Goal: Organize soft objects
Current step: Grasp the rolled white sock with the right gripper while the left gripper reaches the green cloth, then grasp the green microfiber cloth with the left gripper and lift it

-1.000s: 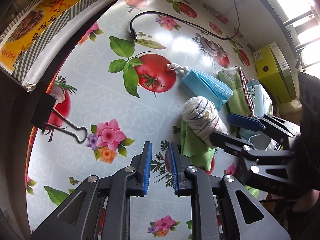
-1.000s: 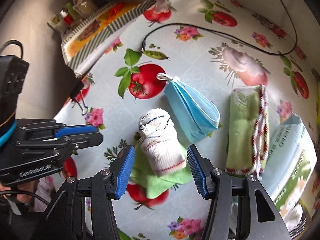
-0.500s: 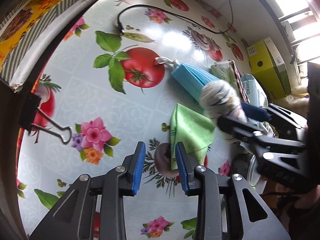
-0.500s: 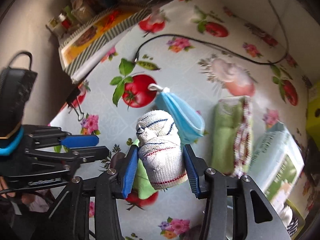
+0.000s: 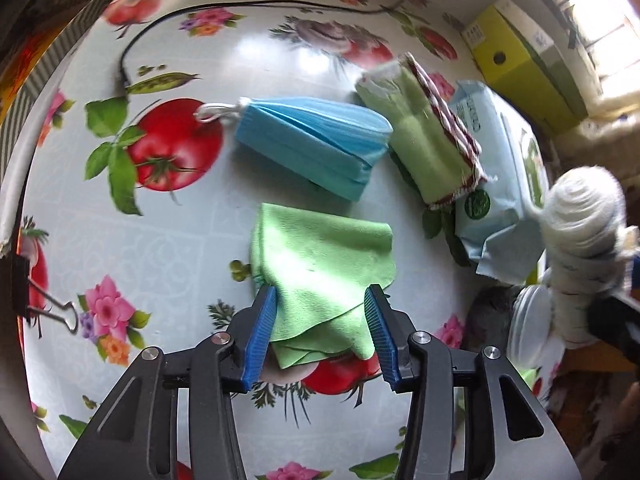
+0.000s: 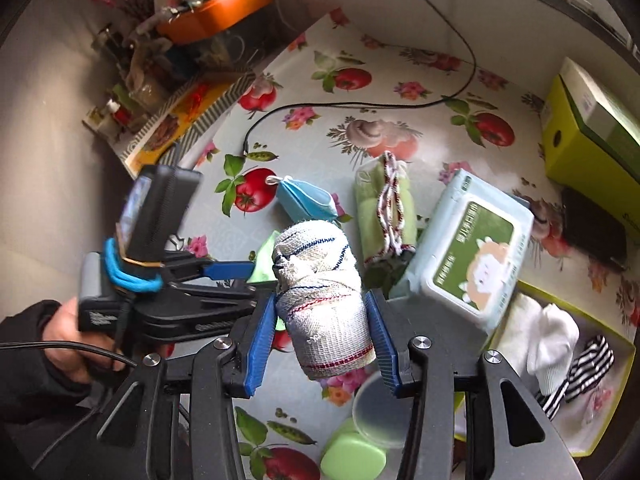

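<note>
A: Status of right gripper [image 6: 320,336]?
B: Clamped on rolled cloth [image 6: 320,296], axis upright, lifted above table.
A: Left gripper [image 5: 320,334]?
B: Spread, straddling green cloth [image 5: 320,264] directly ahead, flat on tablecloth [image 5: 140,240].

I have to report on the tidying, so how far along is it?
Done: white and striped socks already lie in the yellow-rimmed box. In hand: right gripper holds the rolled cloth; left gripper straddles the green cloth, open. Left: face mask, green towel roll, wipes pack.
</note>
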Demonstrator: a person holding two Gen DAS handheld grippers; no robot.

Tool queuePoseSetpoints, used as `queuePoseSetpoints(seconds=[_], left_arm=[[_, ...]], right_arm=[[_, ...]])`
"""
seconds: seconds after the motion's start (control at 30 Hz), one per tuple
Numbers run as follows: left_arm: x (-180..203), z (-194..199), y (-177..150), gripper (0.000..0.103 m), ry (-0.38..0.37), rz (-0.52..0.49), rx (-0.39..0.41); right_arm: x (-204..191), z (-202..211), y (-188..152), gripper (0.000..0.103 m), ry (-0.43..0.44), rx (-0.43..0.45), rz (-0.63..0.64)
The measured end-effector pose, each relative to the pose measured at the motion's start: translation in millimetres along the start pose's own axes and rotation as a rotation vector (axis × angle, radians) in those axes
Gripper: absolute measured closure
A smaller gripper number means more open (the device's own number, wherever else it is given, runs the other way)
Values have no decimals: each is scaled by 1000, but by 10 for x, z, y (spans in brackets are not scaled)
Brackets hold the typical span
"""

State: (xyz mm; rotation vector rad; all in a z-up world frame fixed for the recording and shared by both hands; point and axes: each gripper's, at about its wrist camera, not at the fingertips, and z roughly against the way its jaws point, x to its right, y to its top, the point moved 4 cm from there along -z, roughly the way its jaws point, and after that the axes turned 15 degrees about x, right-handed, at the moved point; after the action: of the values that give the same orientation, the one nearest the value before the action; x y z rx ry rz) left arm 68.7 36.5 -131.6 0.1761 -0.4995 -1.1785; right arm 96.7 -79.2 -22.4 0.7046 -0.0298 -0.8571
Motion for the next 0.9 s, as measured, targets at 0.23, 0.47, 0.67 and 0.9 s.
queuePoseSetpoints(seconds=[0.23, 0.47, 0.67, 0.9], left_arm=[[276, -128, -114, 48, 147, -216, 49], [291, -138, -153, 51, 171, -256, 81], [97, -30, -121, 89, 178, -216, 79], [-81, 208, -131, 92, 112, -147, 81]], right_arm=[[94, 189, -9, 59, -12, 44, -31], [126, 301, -70, 59, -16, 62, -46], [153, 382, -100, 59, -22, 78, -61], [180, 495, -108, 59, -26, 102, -78]])
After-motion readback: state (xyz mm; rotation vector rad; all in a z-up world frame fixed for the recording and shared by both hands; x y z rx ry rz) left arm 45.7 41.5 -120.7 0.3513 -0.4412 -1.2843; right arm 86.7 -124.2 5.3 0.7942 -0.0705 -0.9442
